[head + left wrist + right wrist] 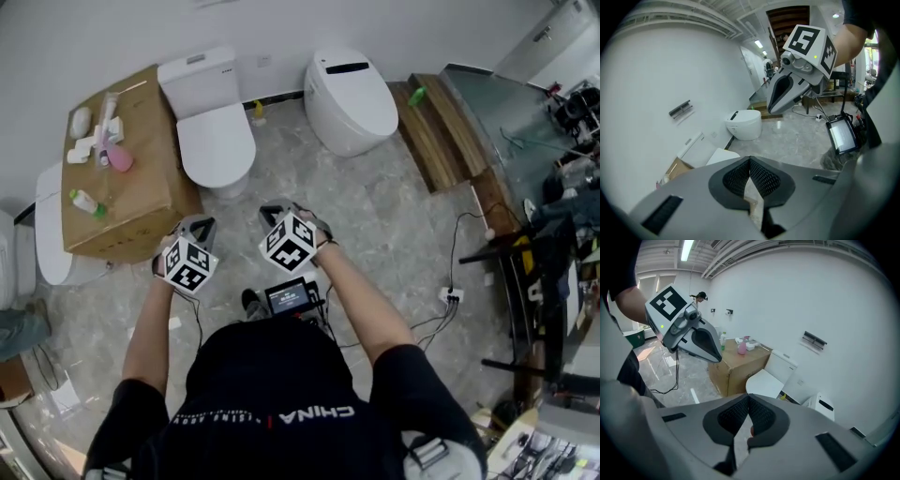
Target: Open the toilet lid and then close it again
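Observation:
A white toilet (pixel 216 141) with a square tank stands against the far wall, its lid (pixel 217 134) down. It also shows in the left gripper view as the toilet (pixel 719 157) and in the right gripper view as the toilet (pixel 765 380). My left gripper (pixel 198 226) and right gripper (pixel 275 212) are held side by side over the floor, short of the bowl's front and apart from it. Both are shut with nothing between the jaws, as seen at the left gripper (pixel 750 162) and the right gripper (pixel 749 400).
A cardboard box (pixel 131 192) with bottles on top stands left of the toilet. A rounded white toilet (pixel 352 98) sits to its right, and another white fixture (pixel 52 230) at far left. Wooden planks (pixel 441 131), cables and a small screen (pixel 289 297) lie around the marble floor.

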{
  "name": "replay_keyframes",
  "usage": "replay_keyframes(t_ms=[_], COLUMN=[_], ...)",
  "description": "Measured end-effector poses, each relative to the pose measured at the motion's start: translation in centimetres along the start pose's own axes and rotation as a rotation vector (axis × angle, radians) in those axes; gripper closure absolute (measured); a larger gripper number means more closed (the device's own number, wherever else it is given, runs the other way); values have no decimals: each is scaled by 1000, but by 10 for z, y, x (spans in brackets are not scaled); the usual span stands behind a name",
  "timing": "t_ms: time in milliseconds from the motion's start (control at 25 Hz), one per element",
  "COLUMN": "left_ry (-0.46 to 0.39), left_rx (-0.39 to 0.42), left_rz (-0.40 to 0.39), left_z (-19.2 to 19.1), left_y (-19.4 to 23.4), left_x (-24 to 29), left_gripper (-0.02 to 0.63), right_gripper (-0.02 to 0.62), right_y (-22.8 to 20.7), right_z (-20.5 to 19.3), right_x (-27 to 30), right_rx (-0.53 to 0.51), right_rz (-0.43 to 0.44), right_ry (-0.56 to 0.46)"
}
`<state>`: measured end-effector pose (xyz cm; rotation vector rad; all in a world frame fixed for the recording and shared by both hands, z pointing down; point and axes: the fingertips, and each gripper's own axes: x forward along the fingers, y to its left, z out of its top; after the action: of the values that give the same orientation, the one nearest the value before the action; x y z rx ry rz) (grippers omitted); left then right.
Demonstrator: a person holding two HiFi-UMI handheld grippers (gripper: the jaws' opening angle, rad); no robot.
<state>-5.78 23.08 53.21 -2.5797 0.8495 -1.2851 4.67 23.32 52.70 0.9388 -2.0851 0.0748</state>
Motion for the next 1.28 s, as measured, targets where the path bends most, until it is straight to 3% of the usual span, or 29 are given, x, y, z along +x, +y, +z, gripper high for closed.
replay_keyframes(t_ms=[440, 720, 1040, 1280], left_ry=[-1, 45, 80, 88], left_rx=[-22, -68, -128, -173], left_rz=[-62, -20, 20, 72], left_z=[-4, 2, 38, 64], left_y=[39, 88, 163, 201], left_x=[44, 90, 150, 181], left_gripper=[597, 597, 597, 597], right_gripper=[581, 581, 581, 581], right_y=[-33, -86, -177, -220], right_z=[9, 24, 61, 66], right_x=[52, 107, 160, 180], right_rx=[25, -22, -48, -104], right_rz=[37, 99, 157, 217], right_ry=[41, 18, -19, -24])
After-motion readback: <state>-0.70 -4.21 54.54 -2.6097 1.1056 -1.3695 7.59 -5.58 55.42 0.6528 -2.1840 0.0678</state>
